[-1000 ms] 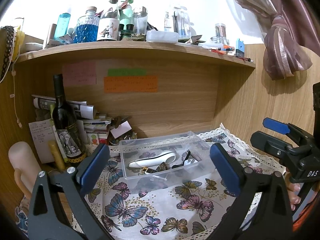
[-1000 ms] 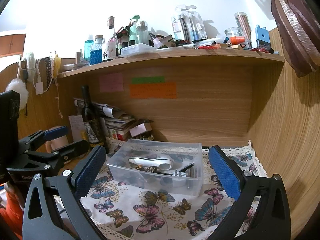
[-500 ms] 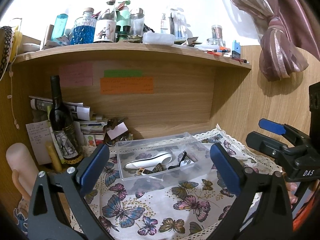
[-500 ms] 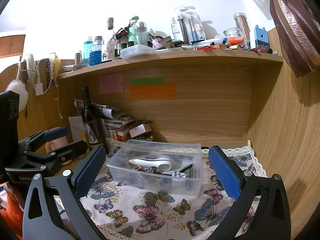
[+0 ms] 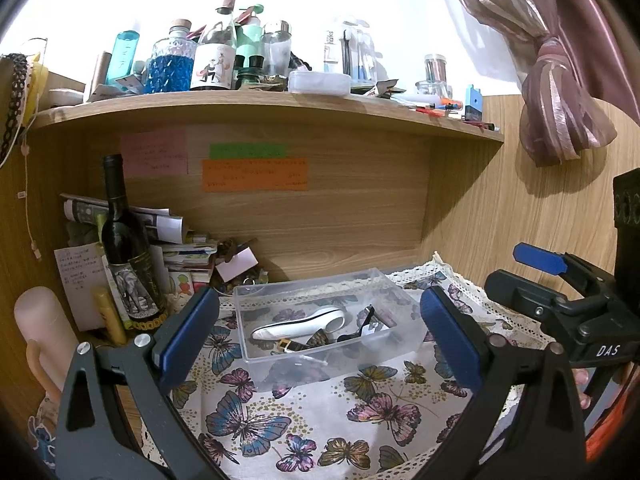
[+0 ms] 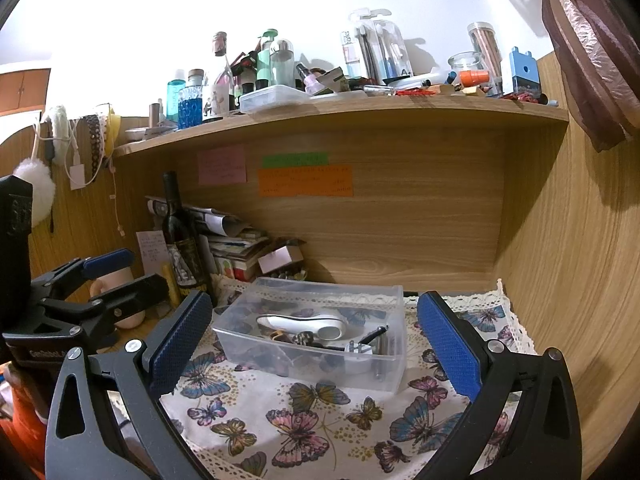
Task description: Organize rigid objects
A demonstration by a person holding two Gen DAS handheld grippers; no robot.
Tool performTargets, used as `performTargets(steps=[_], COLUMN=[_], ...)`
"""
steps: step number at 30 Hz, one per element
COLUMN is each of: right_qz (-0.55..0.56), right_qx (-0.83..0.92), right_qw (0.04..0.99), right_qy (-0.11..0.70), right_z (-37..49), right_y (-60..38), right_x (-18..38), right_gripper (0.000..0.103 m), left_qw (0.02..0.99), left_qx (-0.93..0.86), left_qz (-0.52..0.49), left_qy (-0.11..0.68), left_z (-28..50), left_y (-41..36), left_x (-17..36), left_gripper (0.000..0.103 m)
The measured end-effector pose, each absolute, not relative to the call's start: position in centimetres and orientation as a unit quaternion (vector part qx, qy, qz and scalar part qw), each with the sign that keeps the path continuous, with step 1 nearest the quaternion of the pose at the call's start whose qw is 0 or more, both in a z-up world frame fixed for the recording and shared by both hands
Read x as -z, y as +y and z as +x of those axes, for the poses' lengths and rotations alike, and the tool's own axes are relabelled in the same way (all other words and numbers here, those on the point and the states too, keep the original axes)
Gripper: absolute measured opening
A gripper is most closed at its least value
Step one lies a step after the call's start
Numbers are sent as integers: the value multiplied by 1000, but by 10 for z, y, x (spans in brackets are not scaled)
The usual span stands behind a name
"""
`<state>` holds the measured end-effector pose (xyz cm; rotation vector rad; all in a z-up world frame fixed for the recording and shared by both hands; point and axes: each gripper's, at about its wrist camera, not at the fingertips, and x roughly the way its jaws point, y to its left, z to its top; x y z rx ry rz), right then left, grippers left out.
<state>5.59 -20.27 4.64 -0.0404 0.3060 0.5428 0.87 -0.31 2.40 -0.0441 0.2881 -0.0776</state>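
A clear plastic box (image 5: 256,368) stands on the butterfly cloth (image 5: 320,412) and shows in the right wrist view (image 6: 388,364) too. Inside it lie a white handheld device (image 5: 298,324), seen also in the right wrist view (image 6: 304,325), a black pen-like item (image 5: 362,326) and several small things. My left gripper (image 5: 318,338) is open and empty, hovering in front of the box. My right gripper (image 6: 314,342) is open and empty, also in front of the box. Each gripper shows at the edge of the other's view.
A dark wine bottle (image 5: 128,248) stands at the back left beside stacked papers and boxes (image 5: 184,252). A pale candle-like cylinder (image 5: 40,328) is at far left. The upper shelf (image 5: 260,108) is crowded with bottles. A wooden wall (image 6: 568,260) closes the right side.
Both grippers have drifted slightly back and up from the box; the view shifts a little. Both stay open and empty.
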Motion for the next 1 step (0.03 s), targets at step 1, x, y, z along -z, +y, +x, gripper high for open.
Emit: performTargets(steps=[1], right_qz=[-20], right_qx=[-267], right_qw=[952], right_qy=[151], right_z=[56], right_y=[-203], right_x=[-46], right_gripper=[103], left_qw=[989], left_qx=[39], left_qz=[-22], left_qy=[144], left_z=[9], left_y=[-3], left_x=[-24], left_gripper=[102])
